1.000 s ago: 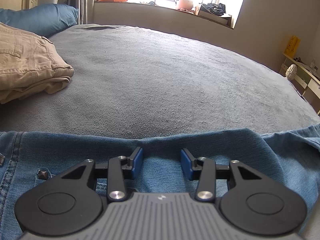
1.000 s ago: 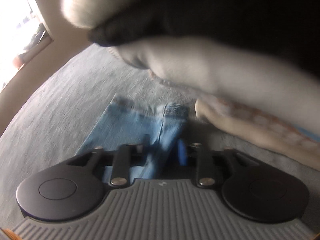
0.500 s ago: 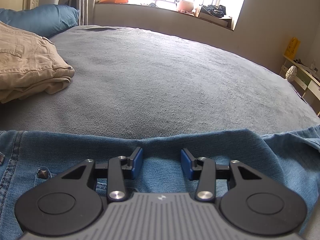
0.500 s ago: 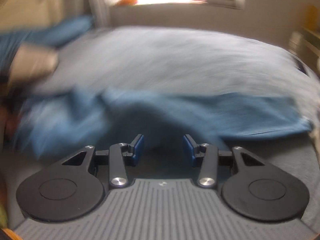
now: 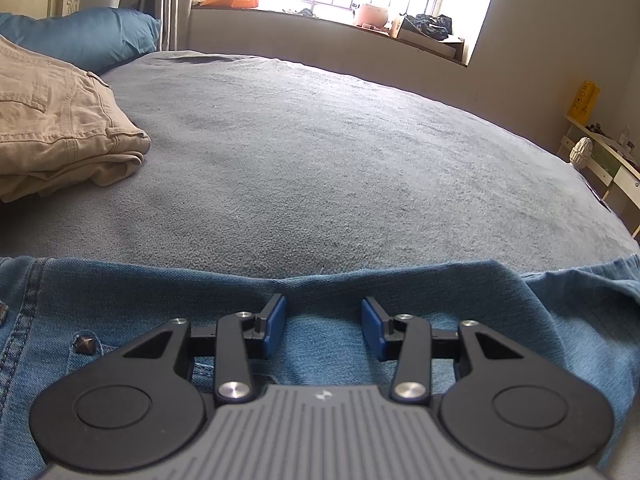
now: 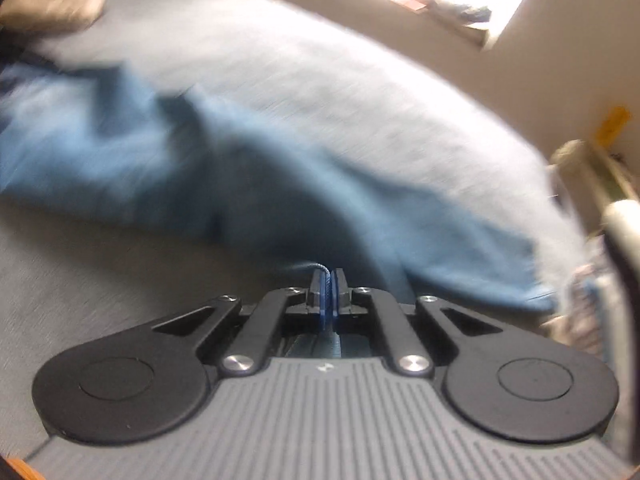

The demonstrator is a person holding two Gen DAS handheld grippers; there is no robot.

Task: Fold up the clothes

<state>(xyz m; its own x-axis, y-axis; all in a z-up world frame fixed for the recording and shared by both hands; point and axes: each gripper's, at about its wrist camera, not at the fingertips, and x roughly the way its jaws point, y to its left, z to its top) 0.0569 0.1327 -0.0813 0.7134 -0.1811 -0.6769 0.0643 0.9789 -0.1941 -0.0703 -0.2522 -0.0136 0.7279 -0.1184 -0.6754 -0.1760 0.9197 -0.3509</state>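
Grey bed [image 5: 320, 152], left fingers [image 5: 276, 326] parted over jeans [image 5: 120, 300], right fingers [image 6: 318, 296] pinching denim, both angled down.

We see left gripper [image 5: 323, 326], right gripper [image 6: 329, 300]: black linkage arms, round black discs, silver screws, blue pads [image 5: 276, 325], ribbed grey body.

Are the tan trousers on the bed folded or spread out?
Folded. The tan trousers lie as a compact stack on the grey bedcover, layered edges showing at the near corner.
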